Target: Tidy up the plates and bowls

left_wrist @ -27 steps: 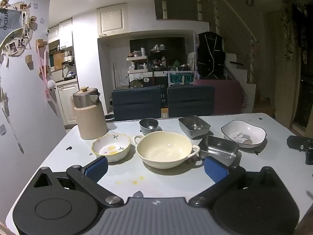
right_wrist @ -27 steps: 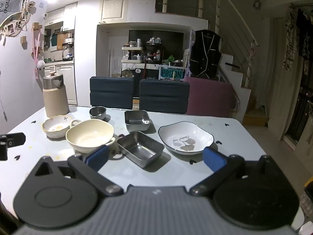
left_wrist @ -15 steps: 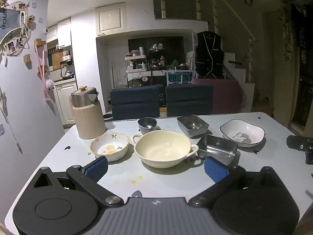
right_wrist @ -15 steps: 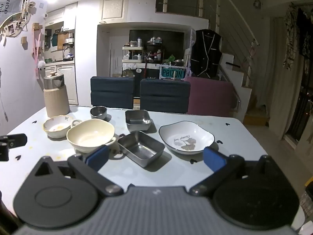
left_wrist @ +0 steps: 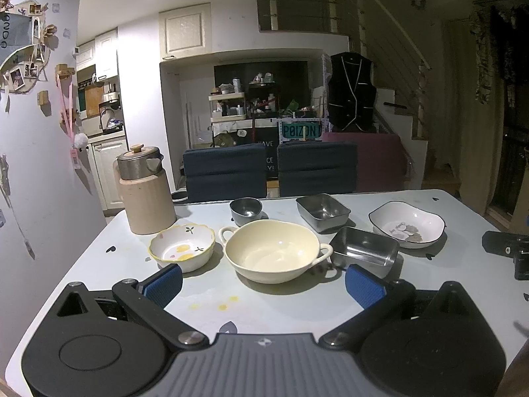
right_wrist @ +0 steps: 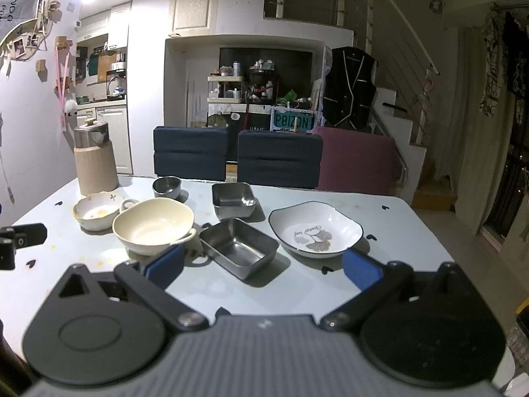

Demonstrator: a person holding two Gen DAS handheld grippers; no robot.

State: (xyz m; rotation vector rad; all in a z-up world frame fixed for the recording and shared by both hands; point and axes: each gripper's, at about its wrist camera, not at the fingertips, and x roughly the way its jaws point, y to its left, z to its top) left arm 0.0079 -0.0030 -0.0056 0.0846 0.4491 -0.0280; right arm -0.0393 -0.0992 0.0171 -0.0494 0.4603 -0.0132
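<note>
Both the left gripper (left_wrist: 264, 281) and right gripper (right_wrist: 261, 266) hover over the table (left_wrist: 281, 311) with jaws spread wide, holding nothing. Ahead sit a cream two-handled bowl (left_wrist: 274, 251), a flowered bowl (left_wrist: 182, 246), two steel trays (right_wrist: 238, 246) and a white leaf-printed plate (right_wrist: 315, 230).

Ahead of my left gripper (left_wrist: 264, 281) bare table (left_wrist: 264, 307) runs up to the cream two-handled bowl (left_wrist: 272, 253), flanked by the scalloped bowl (left_wrist: 182, 246) and a steel tray (left_wrist: 363, 248). That tray blocks my right gripper (right_wrist: 261, 266); the white dish (right_wrist: 315, 230) sits just right.
</note>
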